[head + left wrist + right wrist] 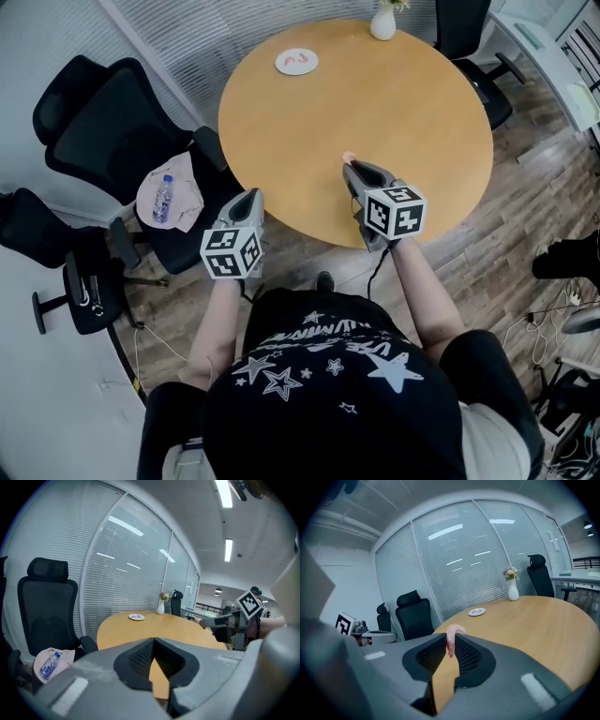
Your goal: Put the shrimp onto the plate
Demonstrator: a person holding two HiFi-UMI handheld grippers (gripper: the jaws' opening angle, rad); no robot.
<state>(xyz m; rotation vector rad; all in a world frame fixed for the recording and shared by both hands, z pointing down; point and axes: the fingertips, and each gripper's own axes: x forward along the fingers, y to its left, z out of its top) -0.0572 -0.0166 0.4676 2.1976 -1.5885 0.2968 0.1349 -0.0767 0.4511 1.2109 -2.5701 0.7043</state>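
A pale pink shrimp (451,637) sticks up from between the tips of my right gripper (451,644), which is shut on it. In the head view this gripper (349,165) hovers over the near edge of the round wooden table (412,112). The white plate (296,61) lies at the table's far left and holds a couple of reddish pieces; it also shows small ahead, the plate (477,612). My left gripper (253,194) hangs just off the table's near-left edge. Its jaws meet at the tips with nothing between them (153,640).
A white vase (382,23) with flowers stands at the table's far edge. Black office chairs ring the table; the one at the left (112,141) carries a cloth bag and a water bottle (165,197). Another chair (473,47) stands at the far right.
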